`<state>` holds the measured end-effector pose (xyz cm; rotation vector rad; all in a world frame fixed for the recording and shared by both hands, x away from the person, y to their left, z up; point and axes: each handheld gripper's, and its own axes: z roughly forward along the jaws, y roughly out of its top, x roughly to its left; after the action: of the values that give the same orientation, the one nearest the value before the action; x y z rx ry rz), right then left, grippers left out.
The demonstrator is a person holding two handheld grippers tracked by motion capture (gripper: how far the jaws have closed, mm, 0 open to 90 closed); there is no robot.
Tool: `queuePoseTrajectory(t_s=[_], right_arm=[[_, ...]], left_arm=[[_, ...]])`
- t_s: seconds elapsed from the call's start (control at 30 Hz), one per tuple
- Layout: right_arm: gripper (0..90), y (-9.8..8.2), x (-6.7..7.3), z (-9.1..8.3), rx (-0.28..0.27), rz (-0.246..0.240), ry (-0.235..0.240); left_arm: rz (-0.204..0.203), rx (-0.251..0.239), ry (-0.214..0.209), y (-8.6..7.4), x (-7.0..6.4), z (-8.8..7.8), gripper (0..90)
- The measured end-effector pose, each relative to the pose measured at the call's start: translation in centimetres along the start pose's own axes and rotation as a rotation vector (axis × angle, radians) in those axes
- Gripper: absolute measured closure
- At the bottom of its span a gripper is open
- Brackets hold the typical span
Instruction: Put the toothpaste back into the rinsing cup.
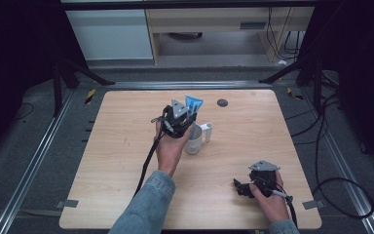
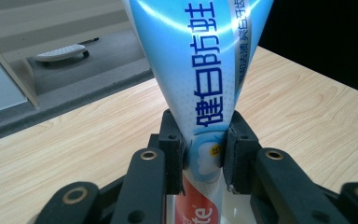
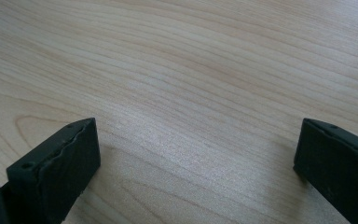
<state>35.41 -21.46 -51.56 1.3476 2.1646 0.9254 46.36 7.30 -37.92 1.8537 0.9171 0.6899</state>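
Observation:
A light blue toothpaste tube [image 2: 200, 70] with dark blue lettering stands upright between the jaws of my left gripper [image 2: 204, 156], which is shut on it. In the high view the left gripper [image 1: 179, 117] hovers over a white cup [image 1: 194, 142] near the table's middle, and the tube's flat blue end [image 1: 193, 104] sticks up behind it. My right gripper [image 1: 240, 187] rests low on the wooden table [image 1: 126, 161] at the front right. In the right gripper view its jaws stand wide apart, open [image 3: 196, 168], with bare wood between them.
A small white object [image 1: 207, 130] stands just right of the cup. A dark round disc [image 1: 222, 102] lies near the table's far edge. Black cables trail from both grippers toward the front edge. Metal rails and tripod legs flank the table.

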Motion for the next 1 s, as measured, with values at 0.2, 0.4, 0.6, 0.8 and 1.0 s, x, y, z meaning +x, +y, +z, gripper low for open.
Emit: queuePoseTrajectory(t_s=[0.2,0.4,0.6,0.8,1.0], right_arm=[[0.4,0.0,0.0,0.0,0.0,0.0,0.0],[0.4,0.0,0.0,0.0,0.0,0.0,0.0],[0.4,0.0,0.0,0.0,0.0,0.0,0.0],[0.4,0.0,0.0,0.0,0.0,0.002,0.0],[0.4,0.0,0.0,0.0,0.0,0.002,0.0]], left_arm=[[0.005,0.012,0.003,-0.2,0.0,0.1,72.0],[0.002,0.019,-0.006,-0.4,-0.3,0.3,72.0],[0.0,0.031,-0.004,-0.7,-0.3,0.6,71.9],[-0.013,0.041,-0.007,-1.3,-0.3,1.0,71.9],[-0.015,0.049,-0.009,-1.6,-0.3,1.1,71.9]])
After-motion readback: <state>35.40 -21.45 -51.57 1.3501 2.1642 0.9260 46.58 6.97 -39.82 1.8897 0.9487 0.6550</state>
